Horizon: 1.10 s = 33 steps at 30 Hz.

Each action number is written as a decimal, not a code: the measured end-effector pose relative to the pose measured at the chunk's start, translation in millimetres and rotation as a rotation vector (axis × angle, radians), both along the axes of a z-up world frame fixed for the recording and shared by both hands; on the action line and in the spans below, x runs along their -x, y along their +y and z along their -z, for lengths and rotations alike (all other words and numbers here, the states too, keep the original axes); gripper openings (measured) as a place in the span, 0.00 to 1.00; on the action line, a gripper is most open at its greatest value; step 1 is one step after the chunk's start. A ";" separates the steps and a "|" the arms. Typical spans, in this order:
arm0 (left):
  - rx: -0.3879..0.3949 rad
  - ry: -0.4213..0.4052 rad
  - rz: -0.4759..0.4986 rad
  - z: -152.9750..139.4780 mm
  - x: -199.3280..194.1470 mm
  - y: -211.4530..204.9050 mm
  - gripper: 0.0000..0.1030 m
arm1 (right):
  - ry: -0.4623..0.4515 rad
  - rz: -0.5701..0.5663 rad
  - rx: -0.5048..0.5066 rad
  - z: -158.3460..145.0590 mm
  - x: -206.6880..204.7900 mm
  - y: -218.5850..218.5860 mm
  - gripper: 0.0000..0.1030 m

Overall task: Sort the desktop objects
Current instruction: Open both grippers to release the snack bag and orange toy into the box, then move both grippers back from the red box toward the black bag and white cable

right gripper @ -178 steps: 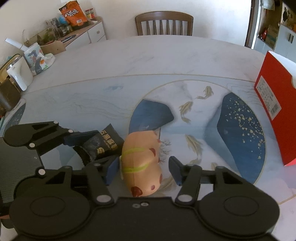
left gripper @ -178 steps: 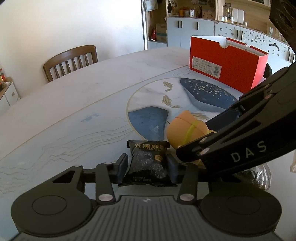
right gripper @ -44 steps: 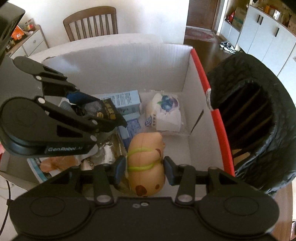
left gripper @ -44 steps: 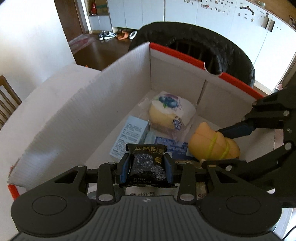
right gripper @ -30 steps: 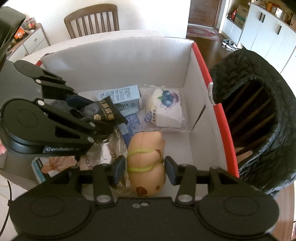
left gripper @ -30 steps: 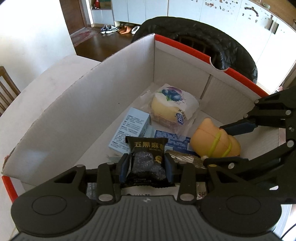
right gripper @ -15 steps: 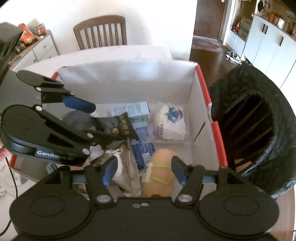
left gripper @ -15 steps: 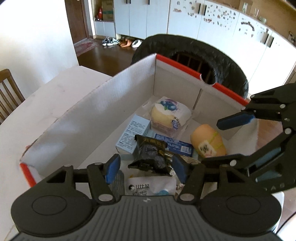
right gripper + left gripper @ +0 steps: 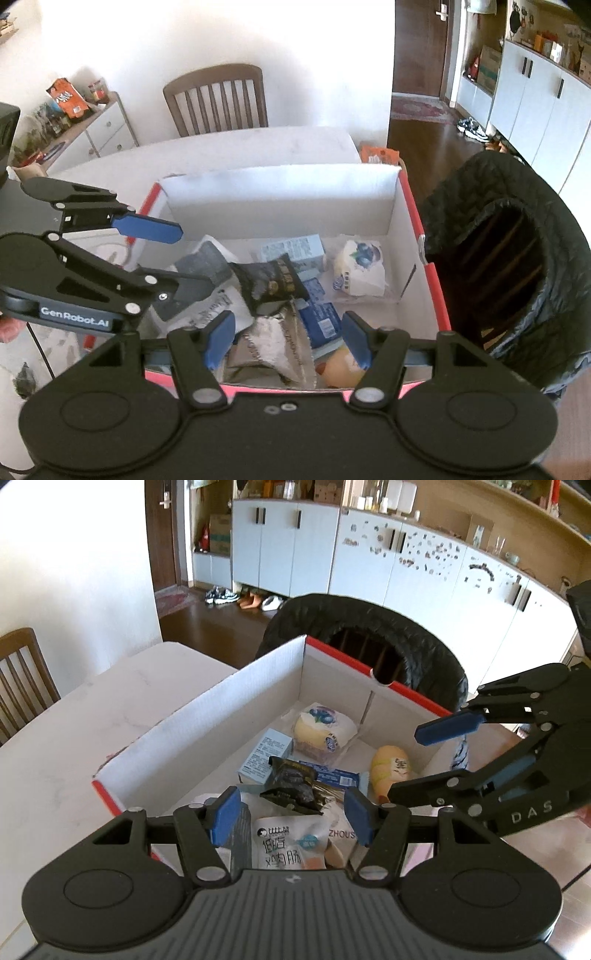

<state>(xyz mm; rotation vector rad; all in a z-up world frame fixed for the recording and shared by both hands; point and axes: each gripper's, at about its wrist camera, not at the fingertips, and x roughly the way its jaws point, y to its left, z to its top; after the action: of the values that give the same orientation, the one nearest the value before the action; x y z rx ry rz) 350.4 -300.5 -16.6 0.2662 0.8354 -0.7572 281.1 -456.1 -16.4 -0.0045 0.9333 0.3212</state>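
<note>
A red box with white inner walls [image 9: 207, 709] [image 9: 280, 199] stands on the table, holding several packets. The black sesame snack packet [image 9: 291, 786] [image 9: 271, 282] lies loose on top of the pile. The orange toy with a yellow band [image 9: 389, 771] [image 9: 338, 365] rests on the box floor by the near wall. My left gripper [image 9: 291, 812] [image 9: 173, 258] hovers open above the box, with nothing between its blue pads. My right gripper [image 9: 288, 338] [image 9: 436, 760] is also open and empty above the box, just beside the left one.
Also in the box are a blueberry bread pack [image 9: 325, 727] [image 9: 360, 266], a pale blue carton [image 9: 264, 758] and a white pouch [image 9: 284, 842]. A black quilted chair cover [image 9: 517, 258] sits right behind the box. A wooden chair [image 9: 218, 103] stands across the white table [image 9: 74, 738].
Both grippers opened and let go: the black packet and the orange toy dropped into the box. Both grippers then rose and drew back from it.
</note>
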 end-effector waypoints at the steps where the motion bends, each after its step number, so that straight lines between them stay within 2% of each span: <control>1: 0.004 -0.002 0.000 -2.2 2.8 2.8 0.59 | -0.004 -0.002 -0.005 -2.3 2.6 0.9 0.62; 11: 0.063 -0.025 -0.002 -21.5 35.0 37.2 0.59 | -0.045 0.012 -0.027 -22.1 30.6 14.6 0.62; 21: 0.114 -0.034 0.005 -38.4 64.8 80.8 0.59 | -0.093 0.009 -0.010 -33.9 60.7 47.3 0.63; 29: 0.121 -0.031 0.003 -40.6 88.1 125.3 0.59 | -0.085 0.009 -0.038 -32.5 83.5 80.8 0.72; 31: 0.126 -0.034 -0.002 -40.9 94.7 136.8 0.64 | -0.101 0.007 -0.042 -33.2 92.5 91.0 0.80; 33: 0.131 -0.050 -0.011 -41.3 102.8 149.7 0.71 | -0.121 -0.004 -0.044 -34.3 102.1 102.8 0.83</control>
<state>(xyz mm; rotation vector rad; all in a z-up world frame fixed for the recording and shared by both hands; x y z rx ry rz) 247.6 -150.8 24.7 0.1633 0.7366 -0.7887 179.1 -353.4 17.9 0.0148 0.8062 0.3419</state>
